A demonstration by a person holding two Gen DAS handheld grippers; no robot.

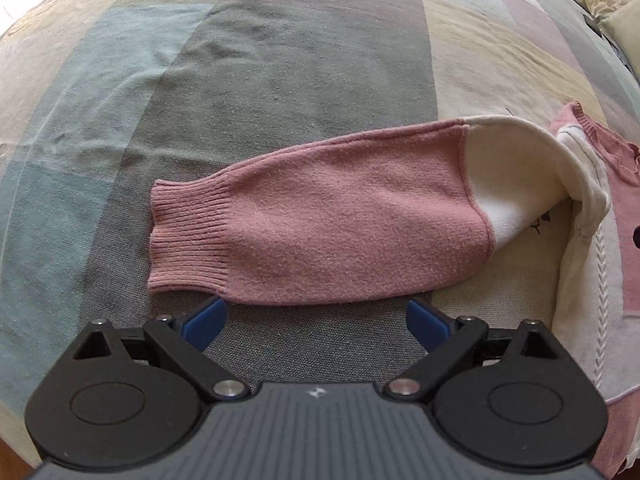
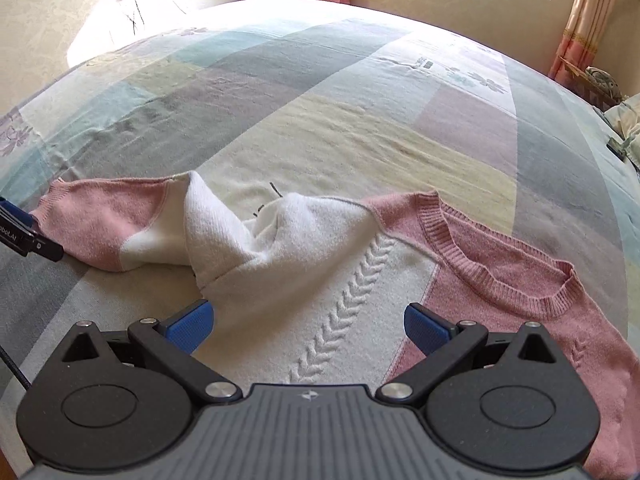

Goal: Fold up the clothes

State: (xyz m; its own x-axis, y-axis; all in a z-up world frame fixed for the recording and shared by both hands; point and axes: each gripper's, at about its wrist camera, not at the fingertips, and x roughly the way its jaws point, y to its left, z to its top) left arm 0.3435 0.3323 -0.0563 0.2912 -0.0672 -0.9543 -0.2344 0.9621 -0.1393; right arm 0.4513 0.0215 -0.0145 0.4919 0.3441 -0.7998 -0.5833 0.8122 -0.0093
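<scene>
A pink and white knit sweater (image 2: 340, 280) lies on the bed with its ribbed neckline (image 2: 500, 264) toward the right. Its pink sleeve (image 1: 320, 216) stretches out to the left, ribbed cuff (image 1: 188, 240) at the end, and bunches in a white fold at the shoulder (image 2: 224, 232). My left gripper (image 1: 316, 316) is open just in front of the sleeve's near edge, with nothing between its blue pads. My right gripper (image 2: 308, 324) is open low over the white cable-knit chest panel. The left gripper's tip (image 2: 24, 236) shows beside the cuff in the right wrist view.
The bed is covered by a patchwork sheet (image 2: 360, 100) of grey, teal, cream and pink blocks. Pillows (image 1: 616, 12) sit at the far right. Curtains (image 2: 580, 20) and a window stand beyond the bed, with a wall and cables at the far left.
</scene>
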